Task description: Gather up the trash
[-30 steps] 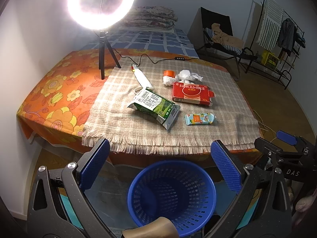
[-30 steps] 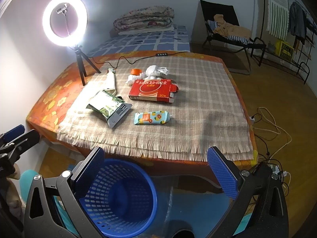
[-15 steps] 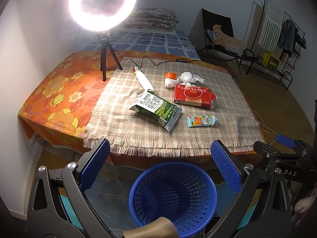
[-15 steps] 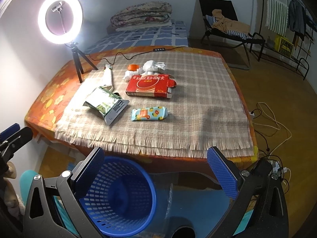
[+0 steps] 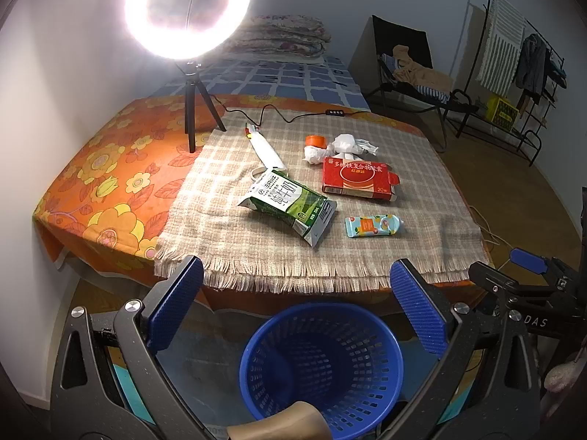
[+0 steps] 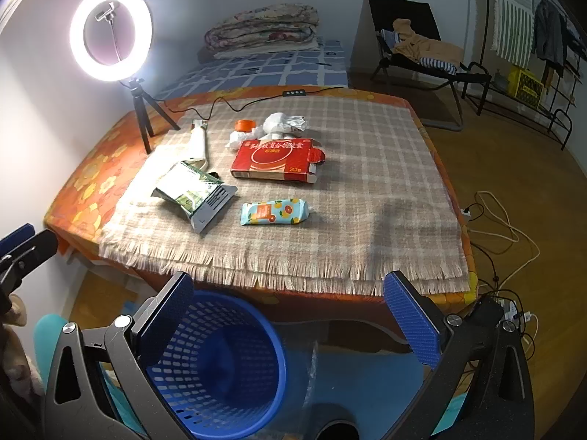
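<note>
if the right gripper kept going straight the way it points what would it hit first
Probably the fringed near edge of the plaid cloth on the table; the right gripper is open and empty, with nothing nearer between its fingers. Depth is unclear.

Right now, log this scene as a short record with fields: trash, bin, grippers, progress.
trash on cloth: green milk carton, red box, small tube, crumpled white tissue, orange cap, white wrapper
bin: blue basket on the floor in front of the table, nothing seen inside
left gripper: open, above basket
right gripper: open, holds nothing
progress: nothing collected yet
</note>
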`<action>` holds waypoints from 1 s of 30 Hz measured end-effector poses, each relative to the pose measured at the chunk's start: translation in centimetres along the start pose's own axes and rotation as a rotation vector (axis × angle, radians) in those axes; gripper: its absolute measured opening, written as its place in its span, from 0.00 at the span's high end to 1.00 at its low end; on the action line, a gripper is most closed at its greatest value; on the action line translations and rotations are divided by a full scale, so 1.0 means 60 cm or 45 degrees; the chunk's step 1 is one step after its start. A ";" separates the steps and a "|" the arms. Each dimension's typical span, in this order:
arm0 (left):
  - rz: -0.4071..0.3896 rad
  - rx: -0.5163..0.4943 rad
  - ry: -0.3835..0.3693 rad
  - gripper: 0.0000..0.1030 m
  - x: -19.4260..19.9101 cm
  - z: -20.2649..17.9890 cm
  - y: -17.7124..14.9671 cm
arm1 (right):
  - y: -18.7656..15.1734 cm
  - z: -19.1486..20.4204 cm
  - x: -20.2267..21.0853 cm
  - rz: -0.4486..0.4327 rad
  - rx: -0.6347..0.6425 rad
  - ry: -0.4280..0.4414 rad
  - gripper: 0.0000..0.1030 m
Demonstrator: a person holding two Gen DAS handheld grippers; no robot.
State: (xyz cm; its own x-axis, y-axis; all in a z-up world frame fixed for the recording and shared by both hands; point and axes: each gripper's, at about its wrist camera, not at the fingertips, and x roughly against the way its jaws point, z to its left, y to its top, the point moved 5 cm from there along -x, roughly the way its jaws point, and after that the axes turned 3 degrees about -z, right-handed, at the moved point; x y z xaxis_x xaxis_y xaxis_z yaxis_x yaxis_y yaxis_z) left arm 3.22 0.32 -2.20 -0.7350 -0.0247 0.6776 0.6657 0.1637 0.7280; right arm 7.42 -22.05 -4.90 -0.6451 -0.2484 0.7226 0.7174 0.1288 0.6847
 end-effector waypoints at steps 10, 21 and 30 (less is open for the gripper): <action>0.000 -0.001 0.001 0.00 0.000 -0.001 -0.001 | -0.001 -0.005 -0.003 -0.007 -0.006 -0.005 0.00; 0.000 -0.004 0.002 0.00 0.001 -0.002 -0.001 | -0.004 -0.005 -0.004 -0.030 0.002 0.002 0.01; 0.000 -0.005 0.005 0.00 0.000 -0.003 -0.002 | -0.003 -0.003 -0.007 -0.028 0.009 -0.001 0.01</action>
State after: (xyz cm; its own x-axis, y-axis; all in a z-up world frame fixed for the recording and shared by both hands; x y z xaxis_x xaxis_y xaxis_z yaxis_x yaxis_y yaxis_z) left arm 3.14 0.14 -2.25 -0.7345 -0.0284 0.6780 0.6662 0.1599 0.7284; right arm 7.63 -22.17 -5.33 -0.6610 -0.2502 0.7075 0.7012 0.1299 0.7010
